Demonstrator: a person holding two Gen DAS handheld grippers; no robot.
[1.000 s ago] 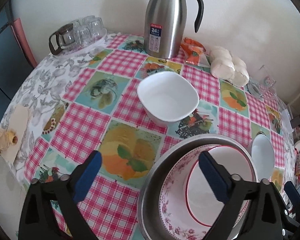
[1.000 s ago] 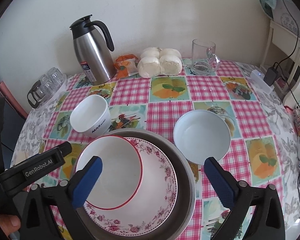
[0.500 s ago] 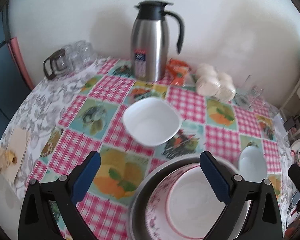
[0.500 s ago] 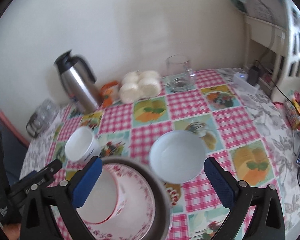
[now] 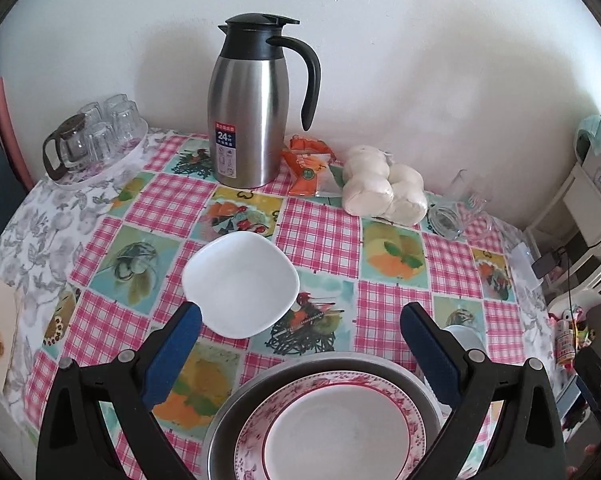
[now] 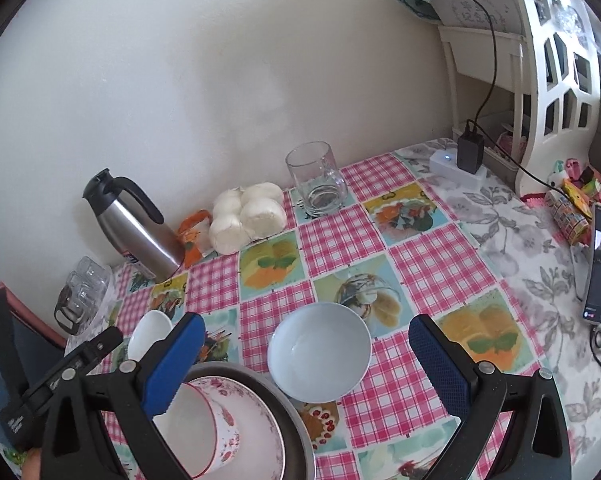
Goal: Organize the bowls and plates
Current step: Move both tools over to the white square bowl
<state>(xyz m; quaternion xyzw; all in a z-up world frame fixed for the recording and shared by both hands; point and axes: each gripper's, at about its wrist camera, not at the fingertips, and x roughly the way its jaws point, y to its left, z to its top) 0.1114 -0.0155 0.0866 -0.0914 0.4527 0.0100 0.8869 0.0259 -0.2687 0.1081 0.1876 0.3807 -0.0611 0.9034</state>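
A steel basin (image 5: 230,408) sits at the near edge of the table and holds a floral plate (image 5: 254,428) with a red-rimmed white bowl (image 5: 340,432) on it. My left gripper (image 5: 300,344) hovers open above the basin's far rim. Just beyond it stands a square white bowl (image 5: 240,284), near the left pad. A round white bowl (image 6: 320,352) stands right of the basin (image 6: 296,420), and my open right gripper (image 6: 304,364) frames it from above. In the right wrist view the red-rimmed bowl (image 6: 188,424) and the square bowl (image 6: 148,332) lie at lower left.
At the back stand a steel thermos (image 5: 246,112), a tray of glasses (image 5: 96,136), an orange packet (image 5: 308,164), bagged buns (image 5: 384,192) and a glass mug (image 6: 318,184). To the right are a power strip with charger (image 6: 460,164), a phone (image 6: 600,264) and a white shelf (image 6: 540,80).
Both grippers have drawn back and tilted up, so the basin stack sits lower in each view. Both stay open. The dishes have not moved.
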